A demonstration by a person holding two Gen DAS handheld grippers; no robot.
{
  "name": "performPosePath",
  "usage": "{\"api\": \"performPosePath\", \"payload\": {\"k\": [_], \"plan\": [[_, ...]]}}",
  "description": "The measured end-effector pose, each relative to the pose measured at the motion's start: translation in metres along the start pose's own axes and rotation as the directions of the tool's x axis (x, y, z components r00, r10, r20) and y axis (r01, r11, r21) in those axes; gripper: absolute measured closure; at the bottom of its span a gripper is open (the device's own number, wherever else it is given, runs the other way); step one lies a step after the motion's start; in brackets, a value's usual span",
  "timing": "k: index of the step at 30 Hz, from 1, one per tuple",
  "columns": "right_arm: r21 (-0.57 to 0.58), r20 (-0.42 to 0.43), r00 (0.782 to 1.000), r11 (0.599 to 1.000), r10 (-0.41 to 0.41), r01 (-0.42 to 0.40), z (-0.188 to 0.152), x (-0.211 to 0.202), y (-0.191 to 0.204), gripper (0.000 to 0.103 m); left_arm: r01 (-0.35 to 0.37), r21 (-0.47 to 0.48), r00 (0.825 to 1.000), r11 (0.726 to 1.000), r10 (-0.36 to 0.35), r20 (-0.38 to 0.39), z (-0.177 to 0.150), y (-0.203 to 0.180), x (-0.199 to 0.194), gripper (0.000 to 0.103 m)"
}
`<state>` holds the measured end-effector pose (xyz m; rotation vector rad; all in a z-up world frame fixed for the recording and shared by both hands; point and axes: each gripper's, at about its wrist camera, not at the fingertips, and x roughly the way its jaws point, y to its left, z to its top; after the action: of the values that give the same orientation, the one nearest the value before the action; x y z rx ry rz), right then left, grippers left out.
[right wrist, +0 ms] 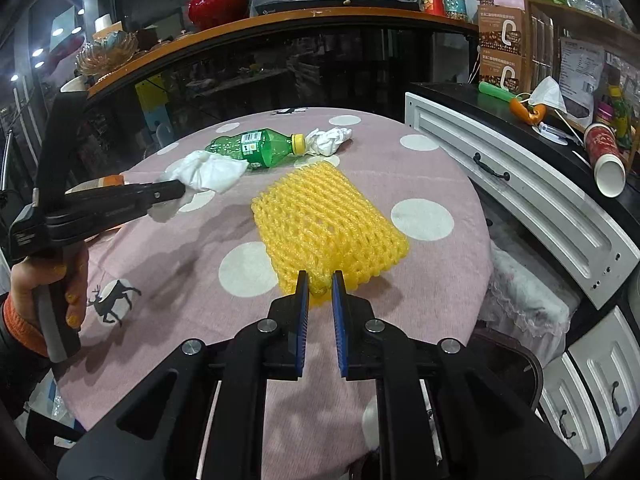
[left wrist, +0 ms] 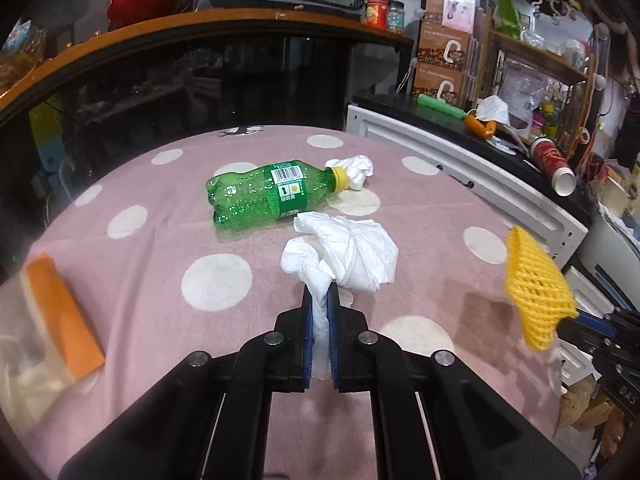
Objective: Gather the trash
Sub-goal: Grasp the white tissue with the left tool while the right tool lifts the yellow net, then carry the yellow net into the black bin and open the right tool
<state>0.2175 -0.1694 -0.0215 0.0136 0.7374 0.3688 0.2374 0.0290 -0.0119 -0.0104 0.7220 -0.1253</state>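
Two hand-held grippers work over a round table draped in a pink cloth with white dots, where rubbish lies scattered. The left gripper has its blue-padded fingers pressed nearly together on the twisted tail of a crumpled white tissue, the bulk of which bunches out just beyond the fingertips, above the cloth. In the right wrist view that same gripper reaches in from the left edge, the tissue at its tip and the person's hand wrapped round its handle. The right gripper has its fingers narrowly parted and clamped on one edge of a yellow foam fruit net, which fans out flat ahead of it over the tablecloth; from the left wrist view the net hangs off to the right, raised clear of the table. Farther back on the cloth, a green plastic bottle with a yellow cap lies on its side, a second wad of white tissue touching its cap end. An orange-and-white packet rests near the table's left edge. Beside the table to the right stands a white cabinet, a red paper cup lying tipped on its dark top.
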Motion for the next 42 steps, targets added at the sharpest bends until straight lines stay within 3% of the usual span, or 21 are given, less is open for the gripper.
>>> {"api": "performPosePath", "payload": {"k": [9, 18, 25, 30, 42], "plan": [[0.018, 0.016, 1.000, 1.000, -0.011, 0.011, -0.029, -0.036, 0.001, 0.091, 0.006, 0.063, 0.997, 0.998, -0.011, 0.076, -0.036, -0.024, -0.048, 0.096], [0.060, 0.017, 0.998, 0.997, -0.059, 0.058, -0.064, -0.069, -0.018, 0.091, 0.097, 0.099, 0.991, 0.990, -0.105, 0.078, -0.063, -0.062, -0.071, 0.096], [0.120, -0.022, 0.992, 0.984, -0.128, 0.130, -0.099, -0.087, -0.054, 0.091, 0.158, 0.142, 0.983, 0.977, -0.169, 0.066, -0.077, -0.096, -0.077, 0.096], [0.145, -0.072, 0.980, 0.970, -0.187, 0.196, -0.119, -0.082, -0.079, 0.091, 0.195, 0.175, 0.978, 0.965, -0.206, 0.043, -0.087, -0.119, -0.074, 0.096], [0.284, -0.258, 0.943, 0.916, -0.211, 0.283, -0.165, -0.027, -0.135, 0.091, 0.270, 0.248, 0.963, 0.930, -0.268, -0.042, -0.109, -0.173, -0.054, 0.096]]}}
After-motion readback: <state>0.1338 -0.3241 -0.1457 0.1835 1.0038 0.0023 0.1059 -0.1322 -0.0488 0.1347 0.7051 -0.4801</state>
